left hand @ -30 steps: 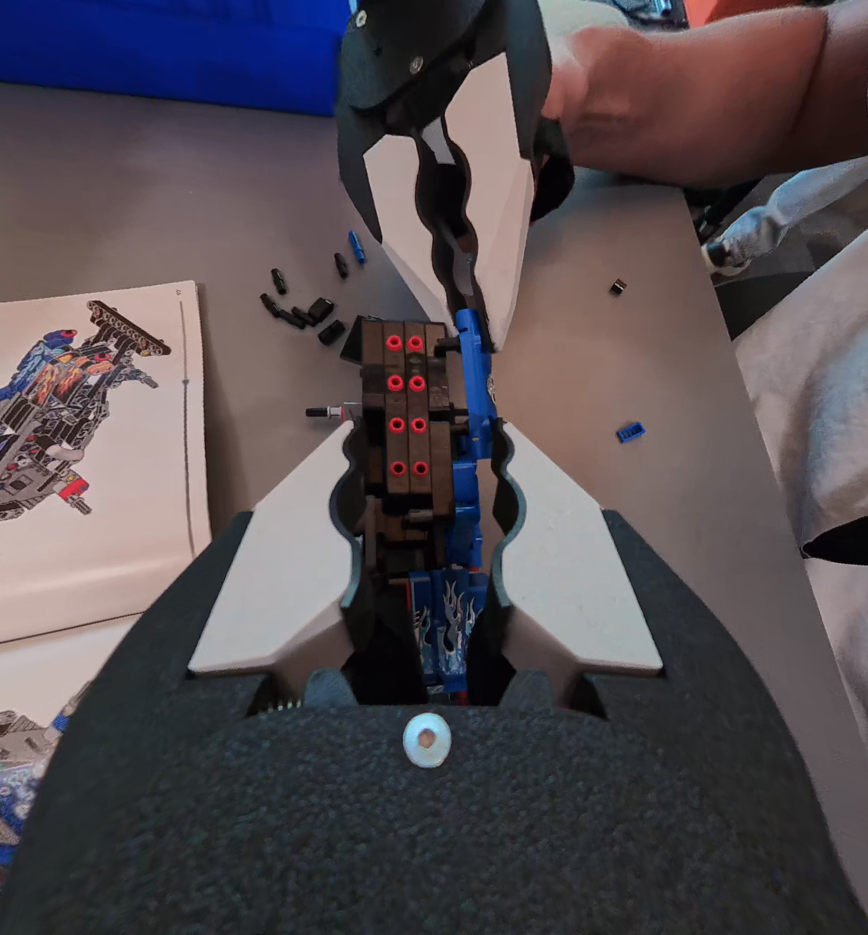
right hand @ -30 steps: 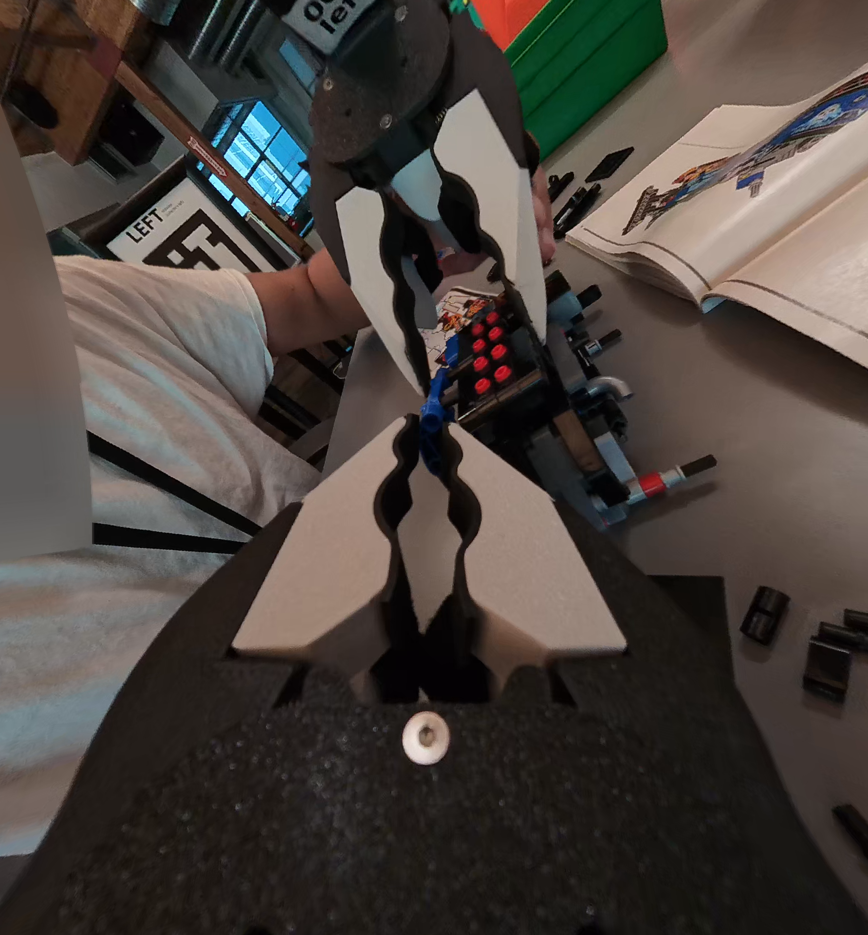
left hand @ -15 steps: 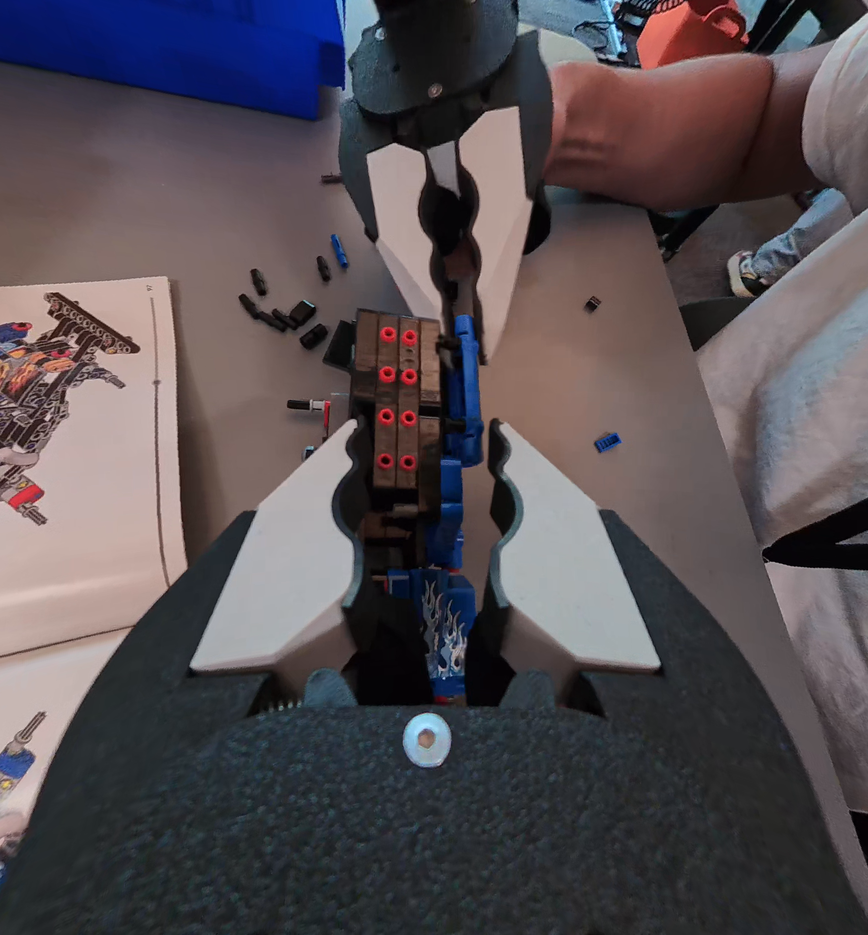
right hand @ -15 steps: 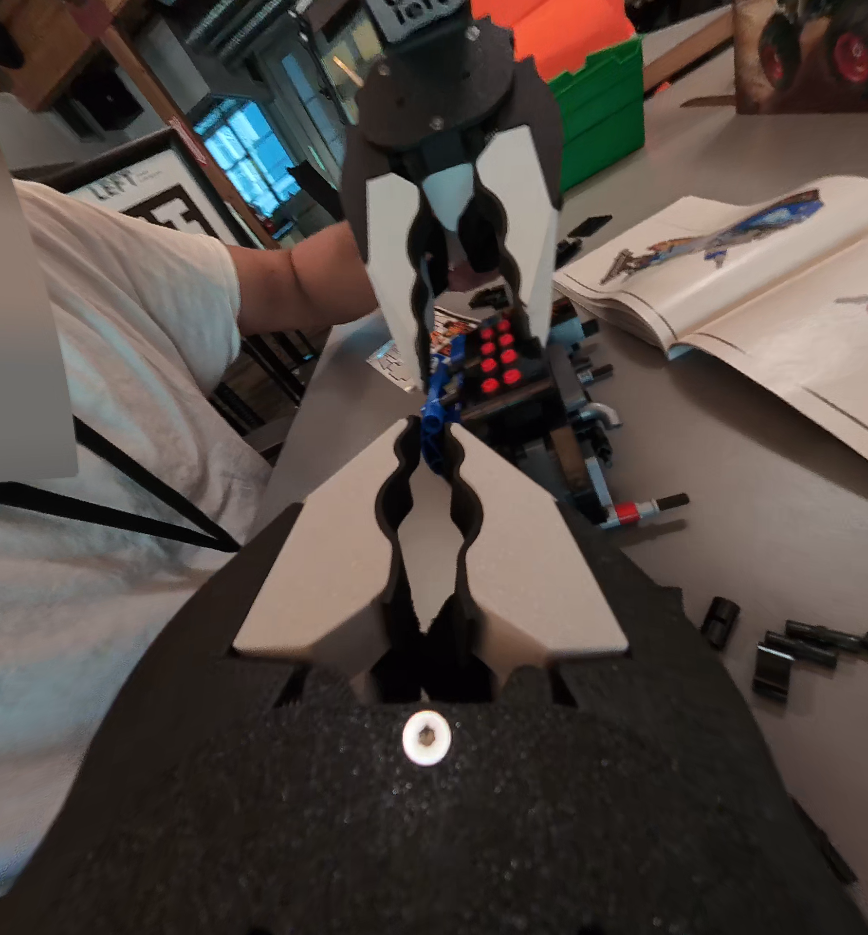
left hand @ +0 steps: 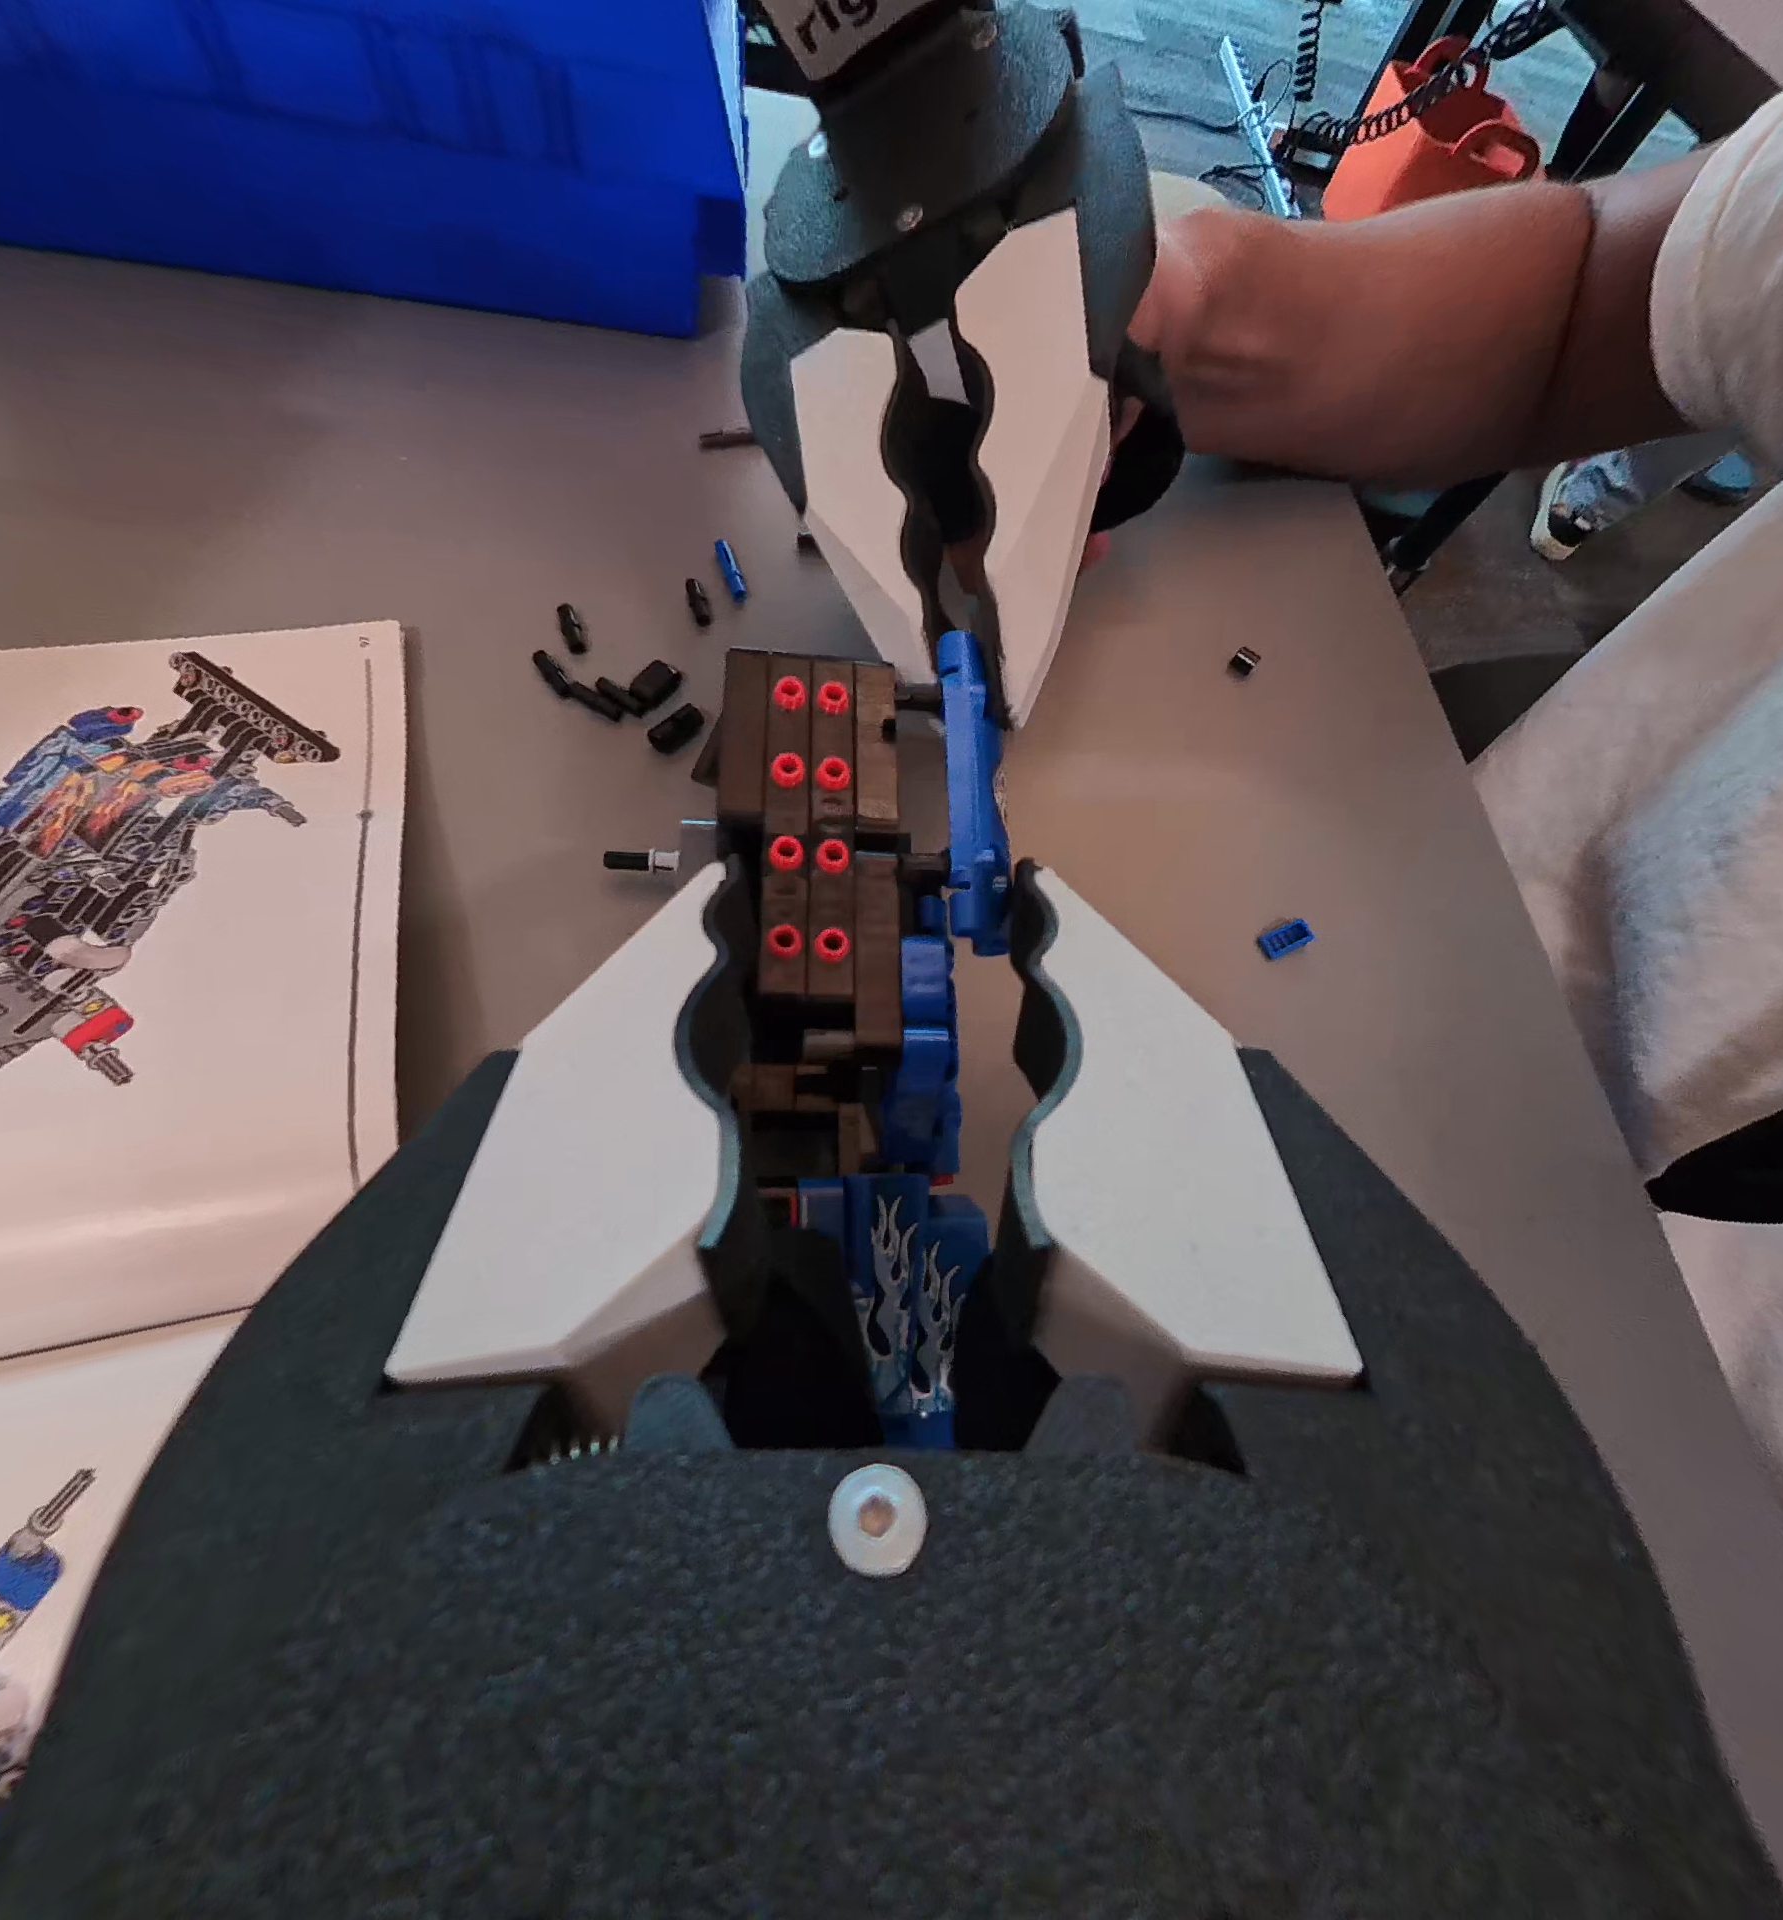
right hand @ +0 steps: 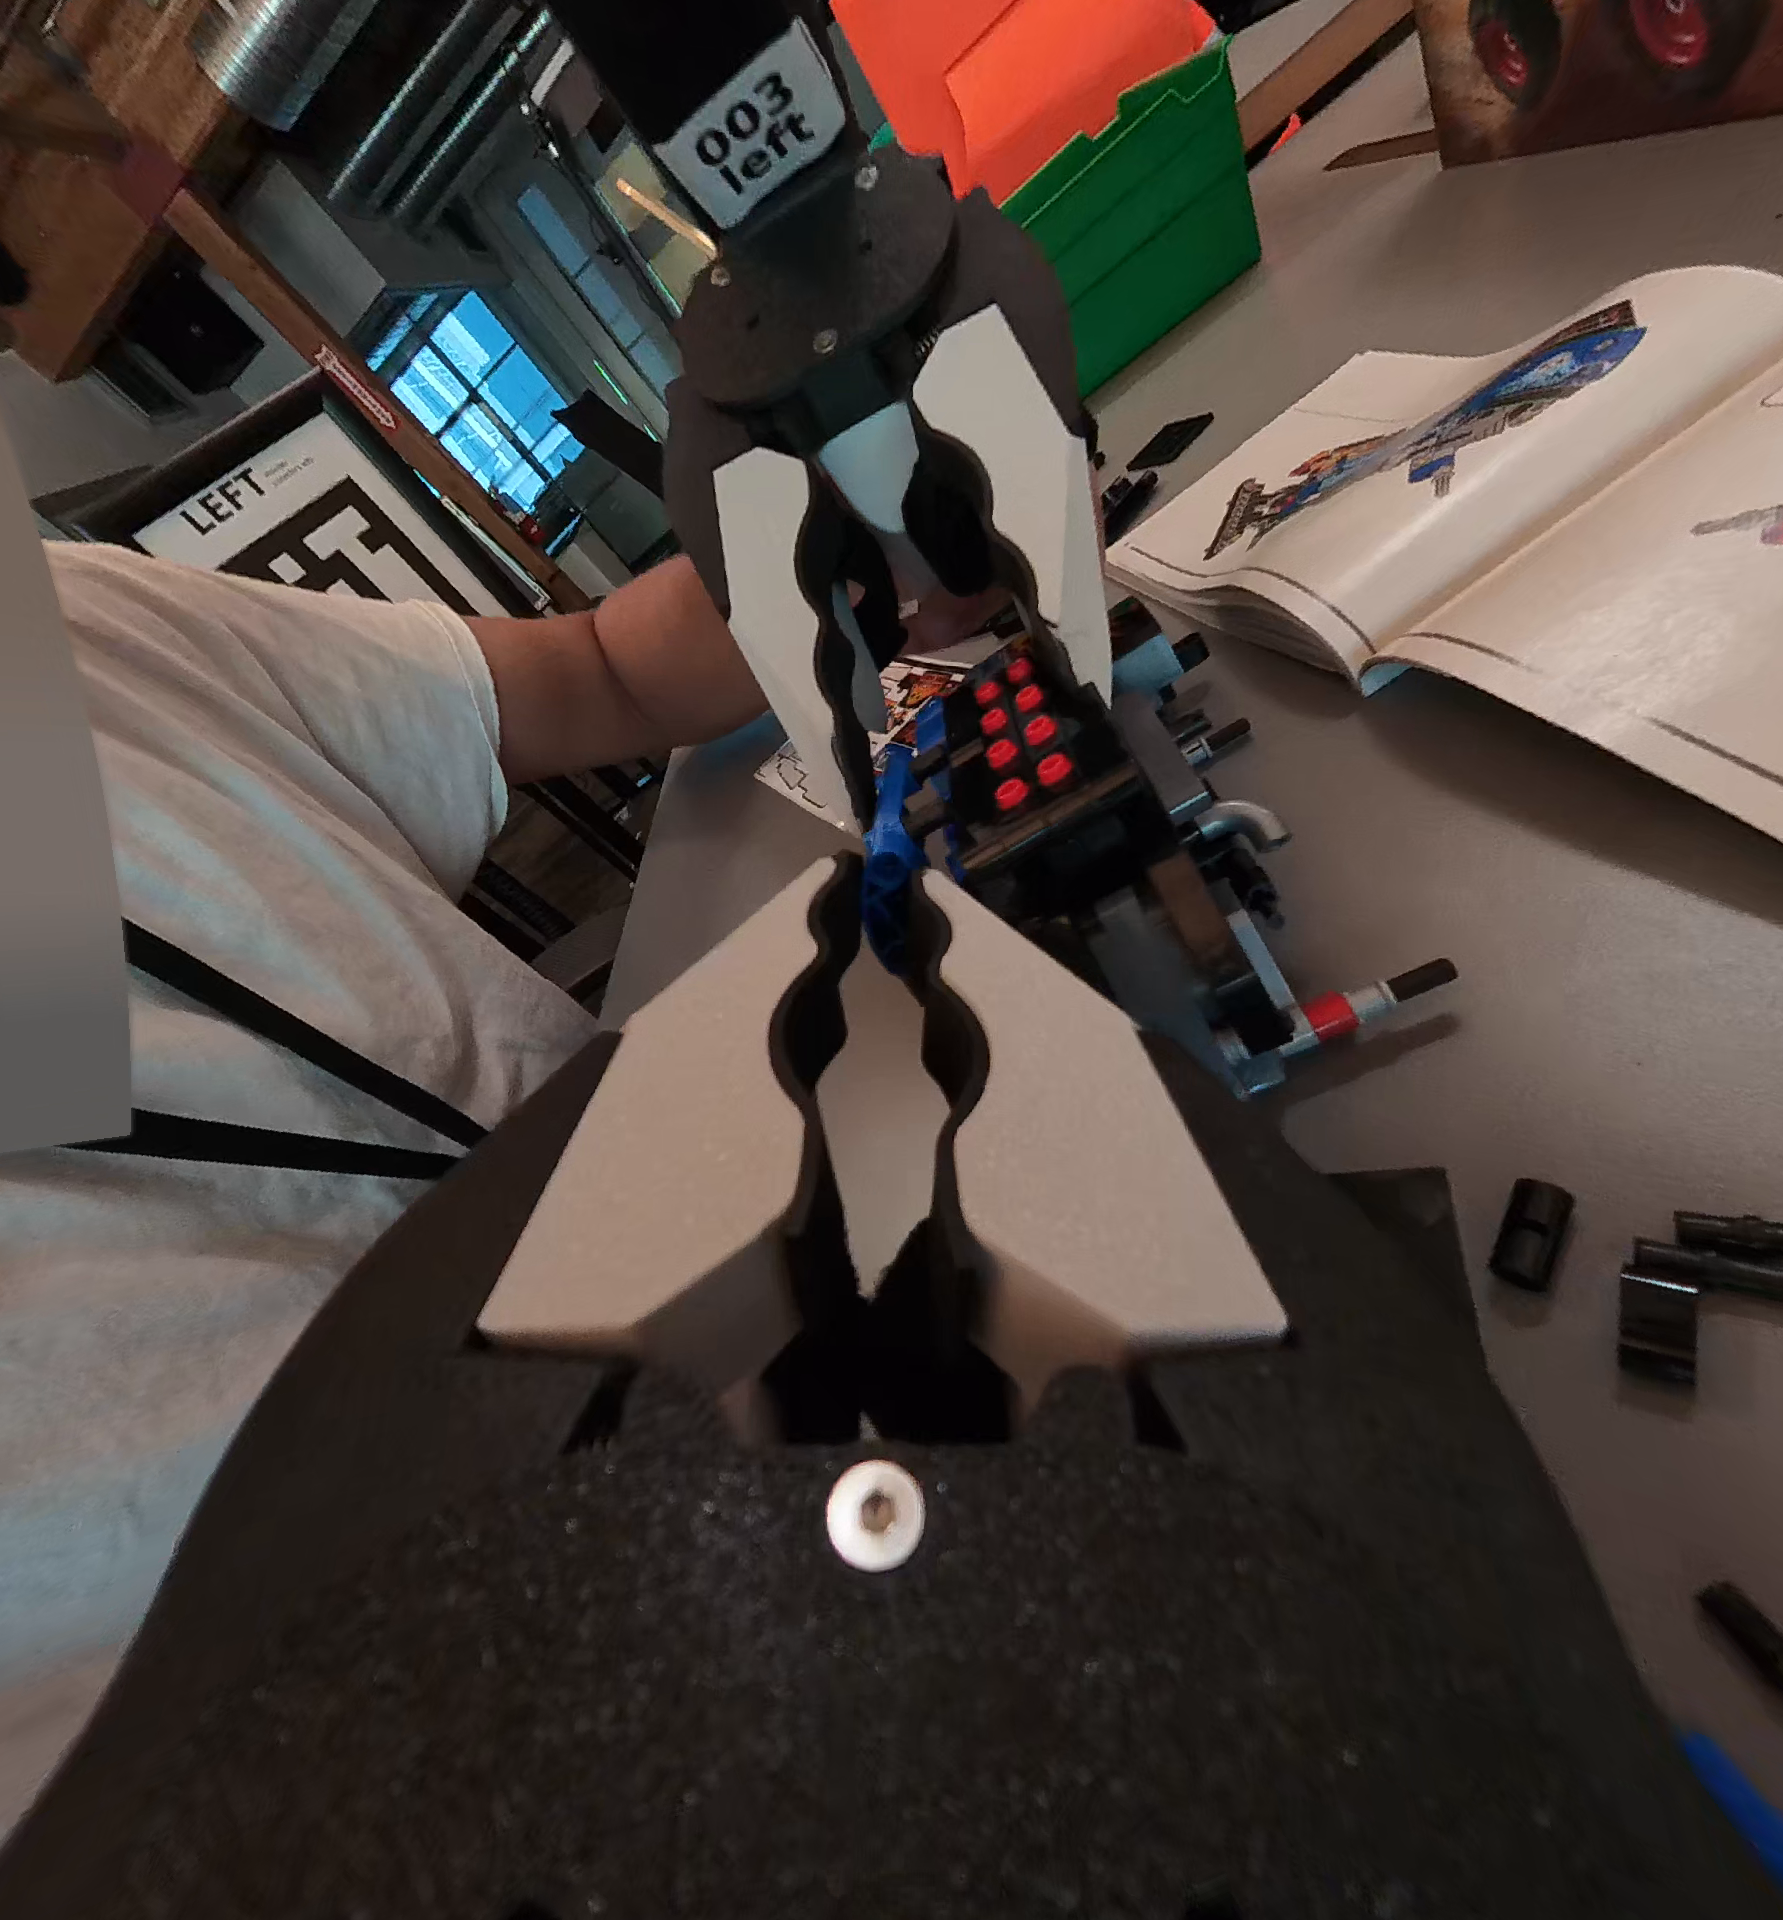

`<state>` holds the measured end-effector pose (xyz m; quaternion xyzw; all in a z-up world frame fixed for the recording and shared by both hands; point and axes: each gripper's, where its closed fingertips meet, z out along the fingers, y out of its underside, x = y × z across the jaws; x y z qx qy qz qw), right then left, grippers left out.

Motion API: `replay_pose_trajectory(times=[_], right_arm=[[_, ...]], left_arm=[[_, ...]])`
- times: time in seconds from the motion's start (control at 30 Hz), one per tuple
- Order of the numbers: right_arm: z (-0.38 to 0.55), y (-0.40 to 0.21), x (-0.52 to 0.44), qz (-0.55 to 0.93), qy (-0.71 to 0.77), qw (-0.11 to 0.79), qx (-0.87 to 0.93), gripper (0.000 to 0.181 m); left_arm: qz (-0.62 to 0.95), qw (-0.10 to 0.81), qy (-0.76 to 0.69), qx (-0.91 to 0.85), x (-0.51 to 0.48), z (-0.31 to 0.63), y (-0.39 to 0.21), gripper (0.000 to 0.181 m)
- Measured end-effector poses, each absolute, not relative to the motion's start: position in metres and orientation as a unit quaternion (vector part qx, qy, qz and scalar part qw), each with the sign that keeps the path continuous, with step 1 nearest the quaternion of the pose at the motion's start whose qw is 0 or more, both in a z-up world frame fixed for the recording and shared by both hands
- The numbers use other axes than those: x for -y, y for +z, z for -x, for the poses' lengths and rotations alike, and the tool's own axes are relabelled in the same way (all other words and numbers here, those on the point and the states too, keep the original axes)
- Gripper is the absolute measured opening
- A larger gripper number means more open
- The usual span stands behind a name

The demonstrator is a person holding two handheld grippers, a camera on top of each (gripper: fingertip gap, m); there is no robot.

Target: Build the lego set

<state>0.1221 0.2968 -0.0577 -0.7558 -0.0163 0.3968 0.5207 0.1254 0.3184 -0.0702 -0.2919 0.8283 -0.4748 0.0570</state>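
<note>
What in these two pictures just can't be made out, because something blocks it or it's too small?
- Left wrist view: the model's lower end vanishes inside the left hand-held gripper.
- Right wrist view: the right hand-held gripper covers most of the blue beam, so whether it is fully seated is unclear.
- Left wrist view: small black pieces are too small to identify.
- The instruction booklet is cut off at the left edge.

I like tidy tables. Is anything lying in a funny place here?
Yes. A tiny blue piece and a small black piece lie alone near the table edge, far from the other loose black pieces.
</note>
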Motion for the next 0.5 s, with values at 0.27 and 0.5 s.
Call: replay_pose_trajectory(times=[0.27,0.5], right_arm=[[-0.123,-0.065,-0.297,0.748,0.423,0.510,-0.031,0.007],[-0.126,-0.064,-0.295,0.741,0.411,0.530,-0.020,0.007]], left_arm=[[0.309,0.036,-0.509,-0.802,-0.320,-0.128,-0.064,0.043],[0.304,0.020,-0.513,-0.802,-0.317,-0.132,-0.063,0.042]])
